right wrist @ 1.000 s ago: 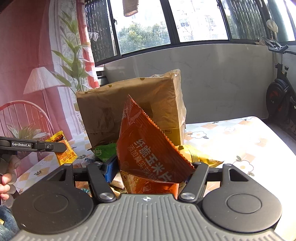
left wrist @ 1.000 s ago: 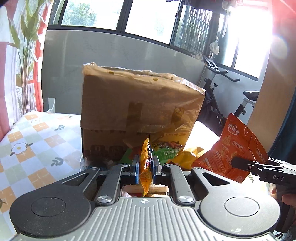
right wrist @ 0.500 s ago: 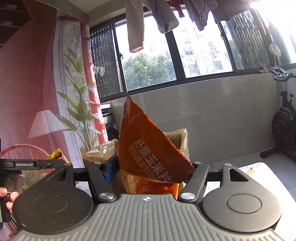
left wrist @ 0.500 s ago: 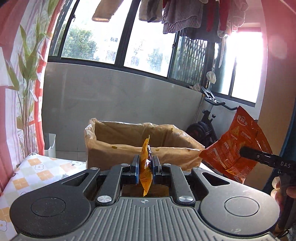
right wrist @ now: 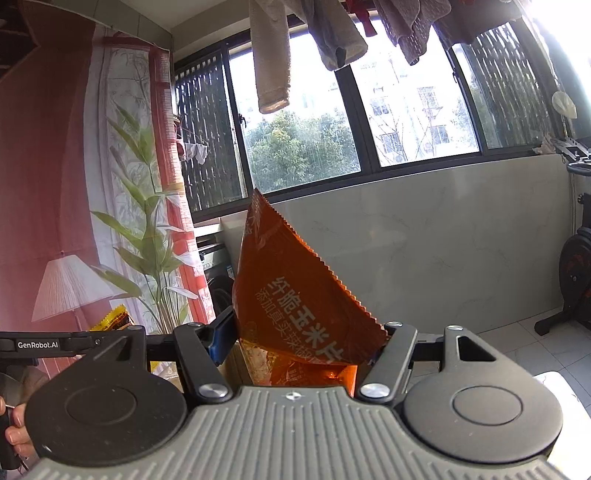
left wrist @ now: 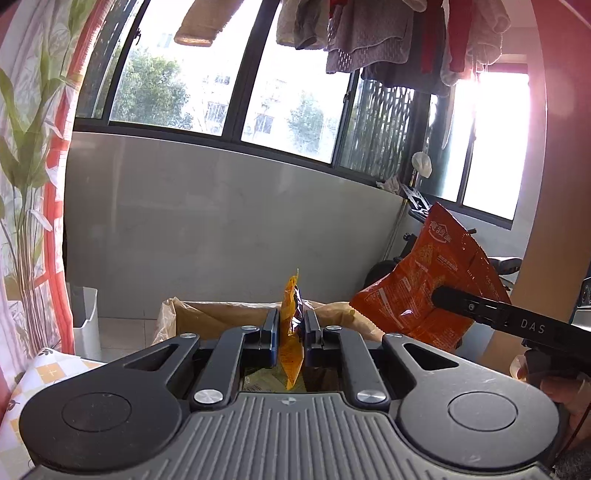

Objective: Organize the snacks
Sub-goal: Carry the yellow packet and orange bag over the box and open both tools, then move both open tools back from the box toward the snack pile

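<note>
My left gripper (left wrist: 290,332) is shut on a small yellow snack packet (left wrist: 290,325), held edge-on above the open cardboard box (left wrist: 221,317). My right gripper (right wrist: 306,347) is shut on a large orange chip bag (right wrist: 295,302) with Chinese lettering. The orange bag also shows in the left wrist view (left wrist: 424,291), to the right of the box and above its rim. The yellow packet shows at the left of the right wrist view (right wrist: 110,321), in the other gripper. The box's inside is mostly hidden behind my fingers.
A floral tablecloth (left wrist: 44,369) covers the table's left corner. A white bin (left wrist: 85,321) stands on the floor by the grey wall. An exercise bike (right wrist: 572,266) stands at the right. Laundry (left wrist: 369,33) hangs above the windows. A plant (right wrist: 147,258) stands at the left.
Both grippers have risen with their packets: the box, whose side filled the view a second ago, now sits low, seen from above its rim. The loose snacks at its foot are out of view.
</note>
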Action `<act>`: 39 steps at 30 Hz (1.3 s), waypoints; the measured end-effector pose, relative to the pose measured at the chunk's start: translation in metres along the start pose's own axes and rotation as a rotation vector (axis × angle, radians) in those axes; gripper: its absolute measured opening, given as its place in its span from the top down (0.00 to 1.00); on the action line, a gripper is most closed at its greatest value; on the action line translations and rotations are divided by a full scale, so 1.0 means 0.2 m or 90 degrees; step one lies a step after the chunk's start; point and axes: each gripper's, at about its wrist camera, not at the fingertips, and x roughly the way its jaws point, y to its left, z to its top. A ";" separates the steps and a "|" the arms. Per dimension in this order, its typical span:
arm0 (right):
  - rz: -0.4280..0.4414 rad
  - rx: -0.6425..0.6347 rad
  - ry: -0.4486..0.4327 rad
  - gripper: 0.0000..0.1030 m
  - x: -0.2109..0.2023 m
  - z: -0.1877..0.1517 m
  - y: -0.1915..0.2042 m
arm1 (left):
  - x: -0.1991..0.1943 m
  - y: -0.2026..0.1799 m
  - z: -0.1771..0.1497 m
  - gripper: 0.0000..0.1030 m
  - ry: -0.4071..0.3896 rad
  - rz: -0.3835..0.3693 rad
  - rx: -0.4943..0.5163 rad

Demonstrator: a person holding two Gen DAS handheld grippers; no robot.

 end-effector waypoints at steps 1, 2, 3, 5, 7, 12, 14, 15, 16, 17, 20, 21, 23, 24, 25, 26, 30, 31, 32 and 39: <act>-0.004 0.003 0.003 0.36 0.04 0.00 0.00 | 0.04 0.02 0.01 0.87 0.005 0.003 -0.003; -0.010 0.009 0.012 0.36 0.10 0.00 -0.01 | 0.08 0.03 0.03 0.87 0.009 0.004 -0.007; -0.014 0.013 0.018 0.36 0.14 0.00 -0.01 | 0.12 0.05 0.04 0.87 0.015 0.008 -0.010; -0.025 0.026 0.041 0.36 0.24 -0.02 -0.02 | 0.19 0.08 0.04 0.87 0.028 0.015 -0.011; -0.039 0.040 0.061 0.36 0.33 -0.04 -0.03 | 0.25 0.11 0.05 0.87 0.041 0.024 -0.009; -0.099 0.050 0.104 0.30 0.46 -0.10 -0.08 | 0.36 0.14 0.02 0.81 0.071 0.057 0.011; -0.124 0.038 0.125 0.29 0.49 -0.12 -0.09 | 0.37 0.15 0.01 0.65 0.079 0.075 0.016; -0.122 0.038 0.127 0.27 0.48 -0.12 -0.11 | 0.36 0.16 0.00 0.56 0.079 0.076 0.012; -0.118 0.042 0.126 0.26 0.48 -0.12 -0.11 | 0.35 0.18 0.00 0.54 0.079 0.075 0.002; -0.120 0.045 0.122 0.25 0.46 -0.11 -0.12 | 0.34 0.19 0.00 0.54 0.081 0.074 -0.010; -0.120 0.045 0.106 0.25 0.40 -0.10 -0.11 | 0.28 0.22 0.00 0.53 0.085 0.077 -0.036; -0.118 0.047 0.103 0.25 0.38 -0.09 -0.10 | 0.26 0.22 0.00 0.51 0.083 0.079 -0.038; -0.115 0.054 0.100 0.25 0.34 -0.09 -0.08 | 0.19 0.22 -0.01 0.47 0.082 0.086 -0.037; -0.114 0.057 0.098 0.25 0.32 -0.09 -0.08 | 0.17 0.22 -0.01 0.45 0.081 0.088 -0.035; -0.114 0.059 0.096 0.25 0.28 -0.09 -0.07 | 0.13 0.22 -0.01 0.43 0.079 0.092 -0.034; -0.112 0.059 0.091 0.25 0.24 -0.10 -0.06 | 0.09 0.22 -0.01 0.42 0.078 0.097 -0.034; -0.110 0.052 0.078 0.24 0.10 -0.12 -0.03 | -0.09 0.22 -0.04 0.33 0.071 0.120 -0.047; -0.111 0.047 0.075 0.23 0.06 -0.12 -0.02 | -0.14 0.22 -0.05 0.30 0.066 0.128 -0.052; -0.114 0.042 0.073 0.22 0.03 -0.13 0.00 | -0.18 0.22 -0.06 0.28 0.061 0.135 -0.055; -0.116 0.025 0.064 0.18 -0.19 -0.26 0.08 | -0.45 0.12 -0.20 0.13 0.051 0.189 -0.057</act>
